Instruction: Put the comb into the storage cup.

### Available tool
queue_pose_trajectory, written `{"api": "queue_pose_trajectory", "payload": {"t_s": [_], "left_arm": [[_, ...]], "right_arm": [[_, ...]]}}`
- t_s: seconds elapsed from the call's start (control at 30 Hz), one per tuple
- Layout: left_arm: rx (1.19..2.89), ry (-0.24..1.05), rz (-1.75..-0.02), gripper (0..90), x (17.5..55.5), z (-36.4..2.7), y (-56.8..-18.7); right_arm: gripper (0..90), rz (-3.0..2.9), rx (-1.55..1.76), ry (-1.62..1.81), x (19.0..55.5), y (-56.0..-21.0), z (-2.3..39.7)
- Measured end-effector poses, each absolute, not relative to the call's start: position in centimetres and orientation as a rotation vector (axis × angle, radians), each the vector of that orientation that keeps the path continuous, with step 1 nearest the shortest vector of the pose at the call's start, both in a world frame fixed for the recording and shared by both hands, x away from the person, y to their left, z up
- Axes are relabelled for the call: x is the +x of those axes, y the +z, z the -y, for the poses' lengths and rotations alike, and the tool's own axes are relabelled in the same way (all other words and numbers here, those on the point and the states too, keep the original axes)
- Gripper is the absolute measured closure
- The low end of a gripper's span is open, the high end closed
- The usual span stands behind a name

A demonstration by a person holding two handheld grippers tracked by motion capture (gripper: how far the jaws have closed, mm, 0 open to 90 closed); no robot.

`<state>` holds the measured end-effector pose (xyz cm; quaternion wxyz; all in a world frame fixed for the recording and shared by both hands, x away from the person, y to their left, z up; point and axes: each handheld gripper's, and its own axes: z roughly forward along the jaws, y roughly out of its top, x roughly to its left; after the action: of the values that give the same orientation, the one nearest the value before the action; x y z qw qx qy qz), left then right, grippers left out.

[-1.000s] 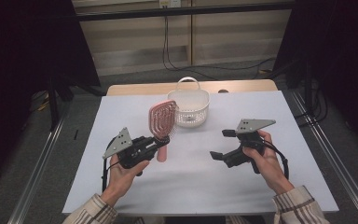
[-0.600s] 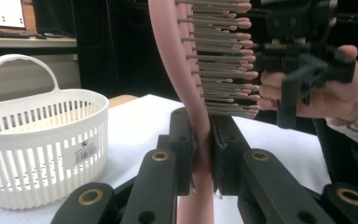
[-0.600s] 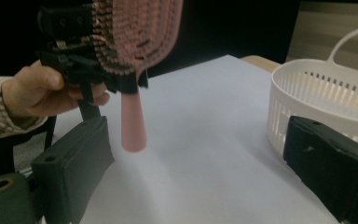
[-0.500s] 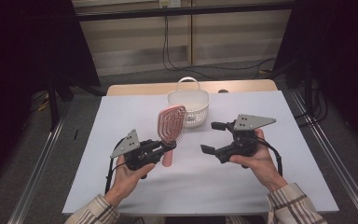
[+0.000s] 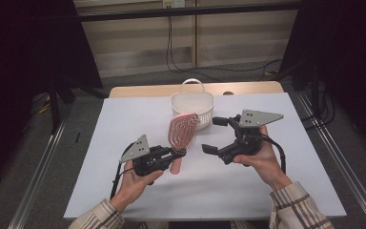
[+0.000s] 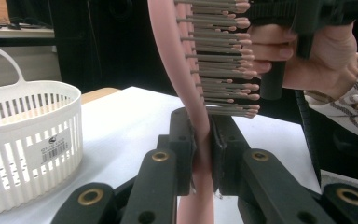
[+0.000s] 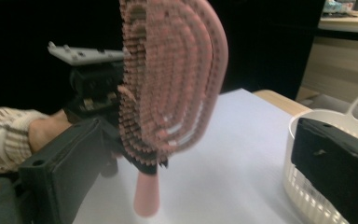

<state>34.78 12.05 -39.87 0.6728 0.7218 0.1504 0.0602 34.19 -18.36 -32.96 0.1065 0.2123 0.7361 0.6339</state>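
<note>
Left claw (image 5: 178, 153) pinches hairbrush (image 5: 183, 130) at neck, head up, over bench (image 5: 124, 114) middle, just in front of basket (image 5: 193, 106) near far edge. Right claw (image 5: 215, 136) spread, jaws just been opening, nothing pinched, bristles close ahead.

Risk: narrow grip on neck lets brush pivot or slip; right claw may knock head, snag bristles, bump basket.

Count: one hairbrush, one basket, two claws.
</note>
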Motion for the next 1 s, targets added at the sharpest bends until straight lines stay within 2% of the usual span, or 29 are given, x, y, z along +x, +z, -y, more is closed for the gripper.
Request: {"api": "queue_pose_trajectory", "payload": {"t_s": [0.3, 1.0], "left_arm": [[1.637, 0.118, -0.311, 80.9, 34.6, -11.3, -39.9], [1.634, 0.040, -0.264, 80.9, 34.1, -10.4, -40.2]], "right_arm": [[5.1, -2.128, 0.562, 1.904, 34.6, -31.7, 17.8], [26.2, -2.214, 0.431, 1.980, 35.4, -32.2, 16.0]]}}
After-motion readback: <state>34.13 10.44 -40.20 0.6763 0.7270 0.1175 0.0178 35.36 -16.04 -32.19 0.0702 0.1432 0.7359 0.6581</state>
